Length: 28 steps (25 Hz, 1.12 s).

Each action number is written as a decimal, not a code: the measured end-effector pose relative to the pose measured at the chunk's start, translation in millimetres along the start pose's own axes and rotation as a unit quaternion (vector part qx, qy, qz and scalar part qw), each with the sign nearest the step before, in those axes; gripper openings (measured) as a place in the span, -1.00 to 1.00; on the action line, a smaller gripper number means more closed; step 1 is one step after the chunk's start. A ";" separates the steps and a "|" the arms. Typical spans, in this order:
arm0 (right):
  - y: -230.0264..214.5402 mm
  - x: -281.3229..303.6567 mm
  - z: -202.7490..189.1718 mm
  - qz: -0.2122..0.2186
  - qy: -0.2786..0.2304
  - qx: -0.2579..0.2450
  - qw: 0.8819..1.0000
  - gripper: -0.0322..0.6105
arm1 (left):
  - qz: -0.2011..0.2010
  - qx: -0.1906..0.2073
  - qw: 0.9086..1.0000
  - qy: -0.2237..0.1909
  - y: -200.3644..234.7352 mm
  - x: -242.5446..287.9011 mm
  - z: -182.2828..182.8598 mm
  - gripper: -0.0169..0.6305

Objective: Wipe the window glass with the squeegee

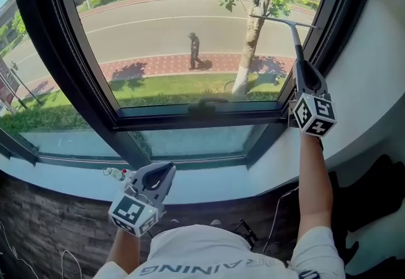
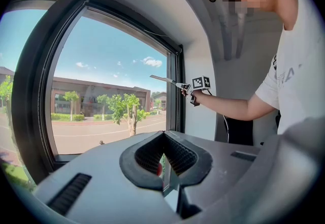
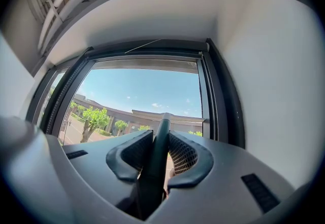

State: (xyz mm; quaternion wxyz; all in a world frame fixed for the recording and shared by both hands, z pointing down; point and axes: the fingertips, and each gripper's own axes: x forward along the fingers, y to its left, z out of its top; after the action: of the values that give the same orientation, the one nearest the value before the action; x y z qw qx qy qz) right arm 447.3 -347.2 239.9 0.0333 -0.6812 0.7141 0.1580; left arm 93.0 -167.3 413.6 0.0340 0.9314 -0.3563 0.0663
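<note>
At the right edge of a dark-framed window [image 1: 38, 50], we see the right gripper [image 1: 297, 68] raised, its jaws pinching the dark handle of the squeegee [image 1: 293, 36]. The handle runs straight out from between the two jaws. The crossbar blade sits at its far end, lying level across the upper right of the window glass [image 1: 158, 31], close to the frame's right upright. We cannot tell whether the blade touches the pane.

From the right gripper's [image 3: 160, 139] own view, the squeegee [image 3: 157, 159] handle fills the gap between the ribbed pads, clamped on both sides. The left gripper's view catches the same pose from the side, with the squeegee [image 2: 163, 80] reaching from the right gripper [image 2: 187, 86] toward the glass.

The left gripper [image 1: 166, 170] hangs low over the white sill [image 1: 215, 189], well apart from the squeegee. Its jaws [image 2: 163, 135] are pressed together at the tips, with nothing between them.

We can read only the letters "AINING" on the person's white shirt [image 1: 196, 252]. Each gripper's cube bears black-and-white square markers.
</note>
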 end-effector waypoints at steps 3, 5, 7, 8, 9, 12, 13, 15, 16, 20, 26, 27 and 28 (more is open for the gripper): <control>2.2 -2.2 -8.4 0.001 0.006 0.003 1.000 -0.59 | 0.000 -0.001 1.000 0.000 -0.1 0.0 -0.2 -0.90; 3.7 -3.9 -13.8 0.002 0.010 0.004 1.000 -0.59 | 0.000 -0.001 1.000 0.000 -0.7 0.9 -0.6 -0.90; 4.5 -6.2 -19.4 0.003 0.015 0.004 1.000 -0.59 | -0.002 -0.001 1.000 0.001 -1.8 1.9 -0.8 -0.90; 4.9 -7.3 -22.3 0.004 0.018 0.004 1.000 -0.59 | -0.002 0.000 1.000 0.001 -2.3 2.4 -0.8 -0.90; 5.4 -8.5 -25.3 0.004 0.021 0.003 1.000 -0.59 | -0.003 0.000 1.000 0.001 -2.7 2.7 -1.0 -0.90; 7.4 -11.1 -34.5 0.006 0.027 0.003 1.000 -0.59 | -0.004 0.001 1.000 0.001 -2.9 4.0 -2.1 -0.90; 7.9 -11.7 -37.1 0.006 0.029 0.004 1.000 -0.59 | -0.004 0.001 1.000 0.001 -2.9 4.4 -2.0 -0.90; 8.9 -13.2 -41.7 0.007 0.033 0.005 0.999 -0.59 | -0.004 0.002 1.000 0.000 -3.4 4.6 -1.3 -0.90; 9.3 -14.2 -43.9 0.007 0.036 0.006 0.999 -0.59 | -0.004 0.001 1.000 0.000 -3.7 4.4 -0.9 -0.90; 11.2 -18.6 -55.6 0.008 0.045 0.007 0.999 -0.59 | -0.001 0.000 1.000 0.001 -2.9 3.3 -1.0 -0.90; 14.5 -23.5 -71.6 0.006 0.051 0.014 0.999 -0.59 | 0.002 -0.001 1.000 0.005 -0.8 1.8 -4.7 -0.90; 15.1 -24.2 -74.3 0.007 0.053 0.015 0.998 -0.59 | 0.002 -0.001 1.000 0.005 -1.0 1.9 -5.1 -0.90; 15.6 -25.0 -77.1 0.007 0.054 0.016 0.998 -0.59 | 0.002 -0.002 1.000 0.006 -1.3 2.2 -5.3 -0.90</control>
State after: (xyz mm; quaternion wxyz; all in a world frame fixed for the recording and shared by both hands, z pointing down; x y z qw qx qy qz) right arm 446.6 -343.7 322.4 0.0044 -0.6831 0.7221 0.1098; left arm 95.0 -167.2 419.2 0.0373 0.9301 -0.3584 0.0711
